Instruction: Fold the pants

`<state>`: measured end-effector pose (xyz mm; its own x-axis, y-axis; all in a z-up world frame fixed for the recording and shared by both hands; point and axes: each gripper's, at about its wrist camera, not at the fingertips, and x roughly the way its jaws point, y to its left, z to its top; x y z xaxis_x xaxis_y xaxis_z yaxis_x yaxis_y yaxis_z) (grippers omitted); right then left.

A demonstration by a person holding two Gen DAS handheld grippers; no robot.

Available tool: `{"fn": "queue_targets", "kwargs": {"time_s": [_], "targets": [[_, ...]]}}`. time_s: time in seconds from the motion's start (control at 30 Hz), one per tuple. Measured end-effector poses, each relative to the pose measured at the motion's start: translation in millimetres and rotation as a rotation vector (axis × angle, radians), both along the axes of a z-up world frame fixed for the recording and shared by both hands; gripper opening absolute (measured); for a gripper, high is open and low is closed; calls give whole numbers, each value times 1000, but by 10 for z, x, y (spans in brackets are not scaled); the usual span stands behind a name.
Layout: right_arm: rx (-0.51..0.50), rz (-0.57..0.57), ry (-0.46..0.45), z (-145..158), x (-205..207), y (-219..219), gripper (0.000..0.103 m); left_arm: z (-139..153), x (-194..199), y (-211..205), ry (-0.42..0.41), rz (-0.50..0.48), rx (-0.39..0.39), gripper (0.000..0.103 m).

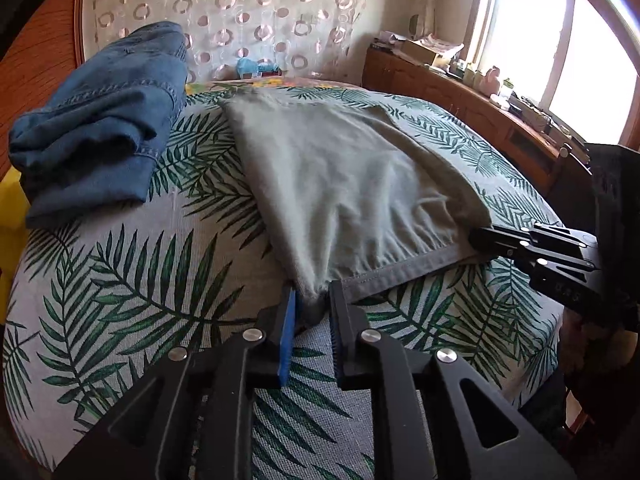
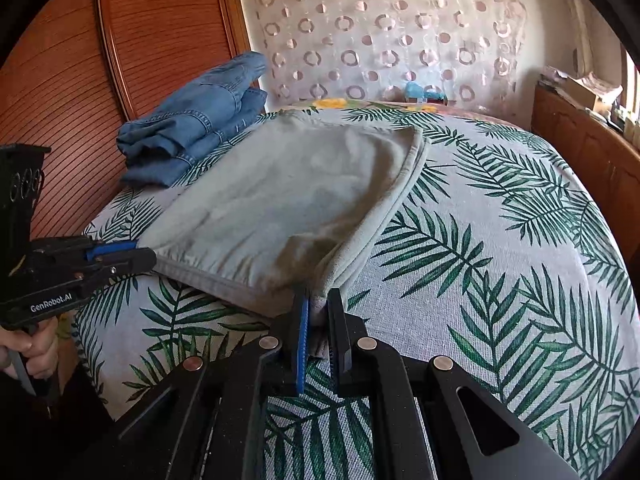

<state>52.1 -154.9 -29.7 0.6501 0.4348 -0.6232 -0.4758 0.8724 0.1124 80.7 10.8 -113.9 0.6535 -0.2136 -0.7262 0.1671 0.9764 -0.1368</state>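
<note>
While folded grey-green cotton pants (image 1: 340, 184) lie on the palm-leaf bedspread (image 1: 120, 280), left gripper (image 1: 312, 300) loosened around their near corner, right gripper (image 2: 318, 312) clenched on the other corner, crumpled blue denim jeans (image 1: 100, 136) at ten o'clock.

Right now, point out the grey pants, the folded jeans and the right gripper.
grey pants (image 2: 280, 200): right wrist view, middle of top layer.
folded jeans (image 1: 104, 140): left wrist view, top fold.
right gripper (image 2: 318, 312): right wrist view, between fingertips.
</note>
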Motion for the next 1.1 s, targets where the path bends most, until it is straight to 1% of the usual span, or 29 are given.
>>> {"fn": "queue_targets", "kwargs": {"time_s": [0.1, 0.2, 0.27, 0.3, 0.4, 0.43, 0.53, 0.6, 0.77, 0.93, 1.03, 1.1], "targets": [[21, -1, 3, -43, 2, -19, 7, -22, -5, 25, 3, 11, -4, 24], [39, -7, 8, -127, -30, -60, 7, -30, -2, 39, 0, 10, -8, 25], [41, -10, 3, -125, -49, -76, 7, -33, -1, 44, -3, 9, -12, 25], [42, -12, 2, -199, 2, -84, 7, -34, 1, 50, -4, 8, -18, 25], [50, -15, 7, -254, 35, -66, 7, -39, -5, 63, -13, 7, -32, 25], [54, -15, 13, -268, 55, -73, 7, -40, -10, 61, -17, 5, -34, 24], [59, -15, 18, -265, 60, -71, 7, -49, -27, 79, -21, -6, -68, 14], [54, -13, 13, -258, 43, -52, 7, -32, -40, 80, -27, -9, -71, 11], [80, -16, 15, -217, 22, -72, 7, 62, -108, 93, -51, -20, -95, 11], [100, -7, 1, -113, -44, -108, 7, 218, -216, 89, -83, -30, -112, 11], [128, 6, 2, -63, -103, -148, 7, 289, -303, 53, -107, -37, -95, 11], [129, 8, 2, -62, -144, -149, 7, 313, -343, 58, -112, -40, -99, 11]]}}
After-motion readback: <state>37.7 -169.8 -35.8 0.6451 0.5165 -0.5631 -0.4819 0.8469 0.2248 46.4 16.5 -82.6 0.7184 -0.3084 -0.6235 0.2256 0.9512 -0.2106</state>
